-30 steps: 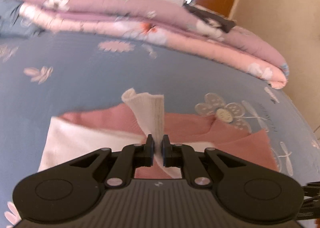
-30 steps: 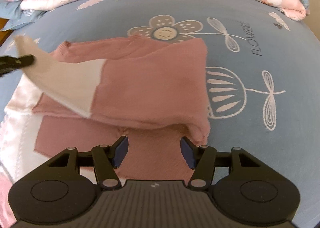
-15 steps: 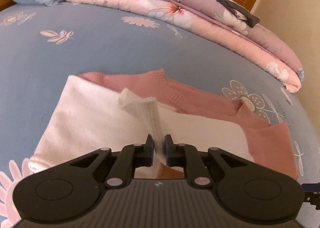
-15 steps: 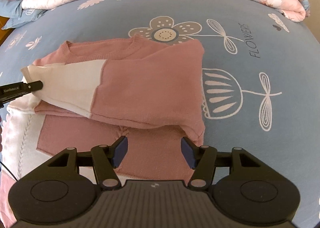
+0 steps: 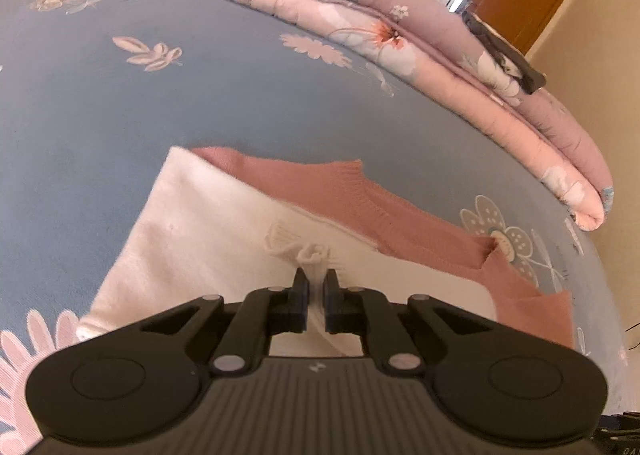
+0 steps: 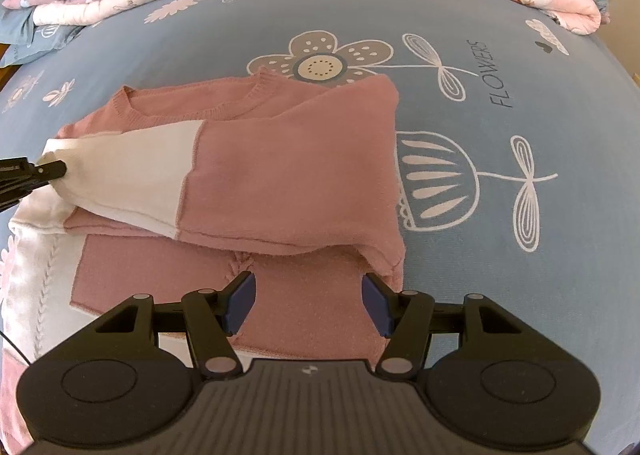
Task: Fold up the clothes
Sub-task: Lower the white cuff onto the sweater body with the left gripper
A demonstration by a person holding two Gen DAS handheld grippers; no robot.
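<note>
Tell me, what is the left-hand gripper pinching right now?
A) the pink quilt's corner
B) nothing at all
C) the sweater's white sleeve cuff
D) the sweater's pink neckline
C: the left gripper has its jaws shut on the bunched white sleeve cuff of the pink and white sweater, as the right wrist view also shows.

- The left gripper [image 5: 315,287] is pinching the white cuff [image 5: 308,255] of a sleeve, its jaws nearly together with the fabric between them.
- The pink and white sweater [image 5: 360,195] is lying on the blue flowered bedsheet [image 5: 160,111], its ribbed neckline showing beyond the white sleeve [image 5: 192,239].
- A folded pink and lilac quilt [image 5: 400,47] is stretching along the far side, with a dark garment [image 5: 504,55] sitting on it.
</note>
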